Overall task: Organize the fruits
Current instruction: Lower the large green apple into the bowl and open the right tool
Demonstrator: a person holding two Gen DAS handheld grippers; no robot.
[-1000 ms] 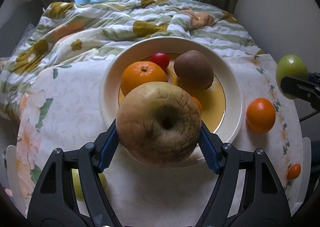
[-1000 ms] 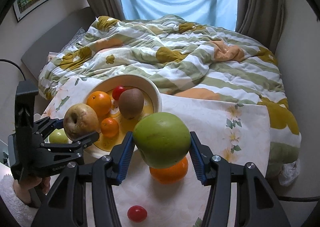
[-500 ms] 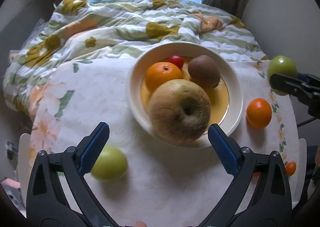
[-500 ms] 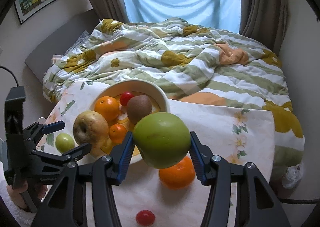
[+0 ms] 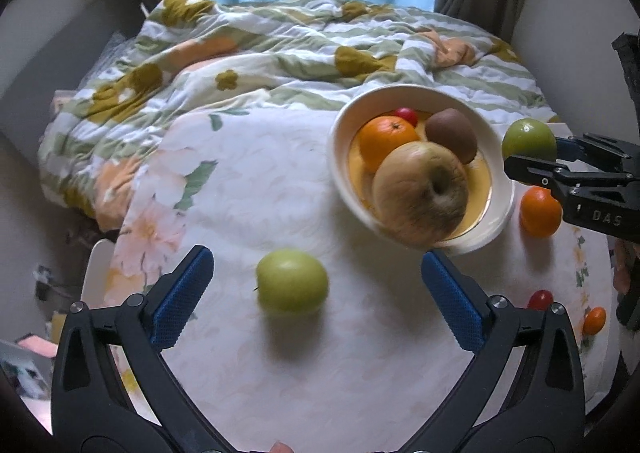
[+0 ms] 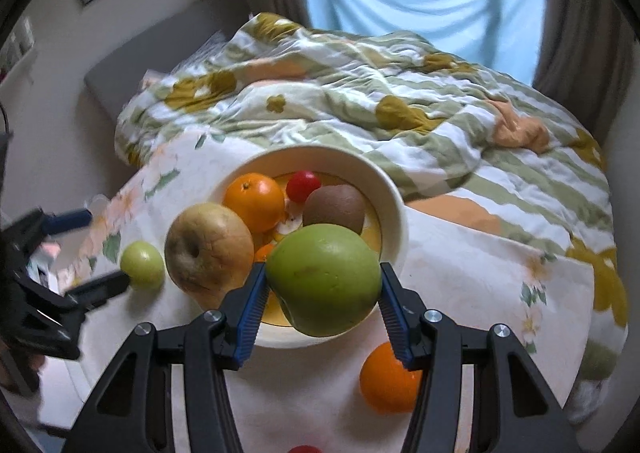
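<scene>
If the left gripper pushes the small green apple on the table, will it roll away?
Probably yes: the small green apple is round and lies free on the smooth tablecloth. It looks firm, so the open left gripper should close on it without squashing it, though the glossy skin may slip.

The table (image 5: 248, 181) has a big bare patch on its left side, from the far edge down to the near edge; only a small green apple (image 5: 292, 280) sits there, near the middle of the near edge; the bowl (image 5: 338, 157) fills the far right part, packed with a brown pear (image 5: 420, 193), an orange (image 5: 386, 141) and a kiwi (image 5: 451, 135); by the right edge, another orange (image 5: 540, 211), a red tomato (image 5: 541, 298) and a tiny orange fruit (image 5: 594, 320) leave little room.
</scene>
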